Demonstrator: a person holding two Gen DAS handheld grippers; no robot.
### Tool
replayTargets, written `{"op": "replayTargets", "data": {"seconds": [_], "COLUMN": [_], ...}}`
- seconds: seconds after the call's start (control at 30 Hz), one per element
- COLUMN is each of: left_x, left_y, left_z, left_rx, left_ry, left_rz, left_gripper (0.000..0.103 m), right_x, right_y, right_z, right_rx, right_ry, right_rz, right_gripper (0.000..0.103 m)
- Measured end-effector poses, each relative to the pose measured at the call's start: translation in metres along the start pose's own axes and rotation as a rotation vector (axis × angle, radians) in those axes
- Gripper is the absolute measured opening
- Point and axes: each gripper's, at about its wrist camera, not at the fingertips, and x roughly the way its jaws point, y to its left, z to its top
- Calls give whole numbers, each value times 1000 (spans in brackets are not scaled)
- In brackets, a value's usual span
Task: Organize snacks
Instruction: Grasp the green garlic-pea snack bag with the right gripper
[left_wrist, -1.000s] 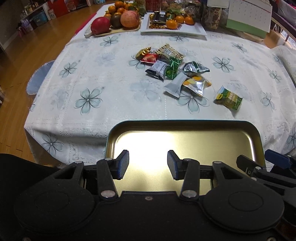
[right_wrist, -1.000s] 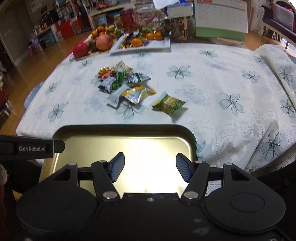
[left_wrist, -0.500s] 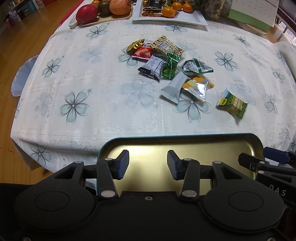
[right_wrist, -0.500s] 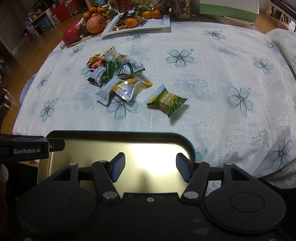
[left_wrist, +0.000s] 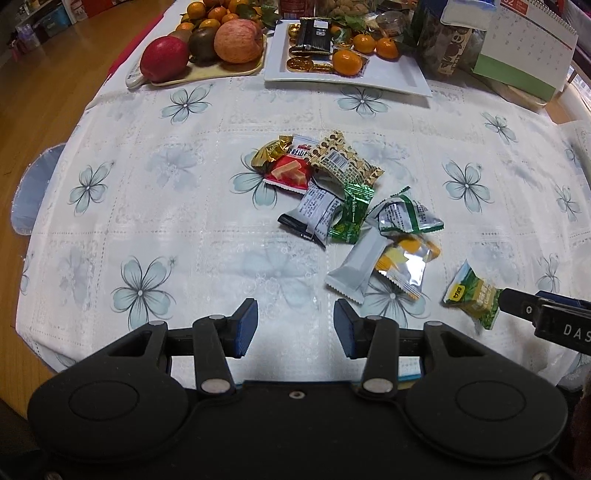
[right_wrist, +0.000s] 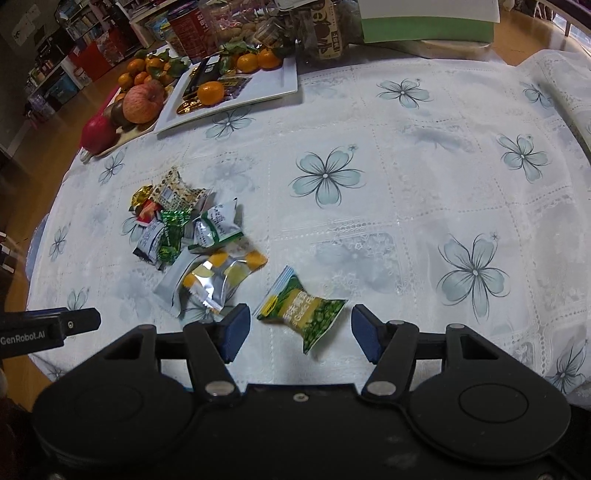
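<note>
With the right gripper (right_wrist: 300, 333) jaws spread around the green packet (right_wrist: 303, 312), the slick wrapper is at risk of being nudged across the table (right_wrist: 388, 229) and missed as they are being closed.

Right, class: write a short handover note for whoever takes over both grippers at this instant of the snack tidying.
Left gripper: open, empty, over bare tablecloth near the table's front edge.
Right gripper: open, holding nothing, jaws either side of the green pea packet, which lies apart from the rest.
Other snacks: a loose pile further in, including a plain white bar and a silver and orange packet.
Far edge: fruit tray and a white plate.
Done: no snack is gripped yet.
Left: probably shut on the pea packet first, then clear the pile. No container for them shows in either view.
</note>
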Motion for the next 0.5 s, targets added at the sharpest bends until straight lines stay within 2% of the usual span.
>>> {"op": "replayTargets", "data": {"seconds": [0.17,0.5], "left_x": [18,50], "left_y": [-4,-4], "left_z": [10,11], "left_rx": [8,-1], "left_ry": [29,97], "left_rz": [-30,-78], "left_gripper": [52,52], "right_x": [19,51], "right_y": [0,17], "right_z": [10,5], "right_rx": [-48,-257], "right_ry": [29,72], "right_rz": [9,-32], "right_gripper": [64,64]}}
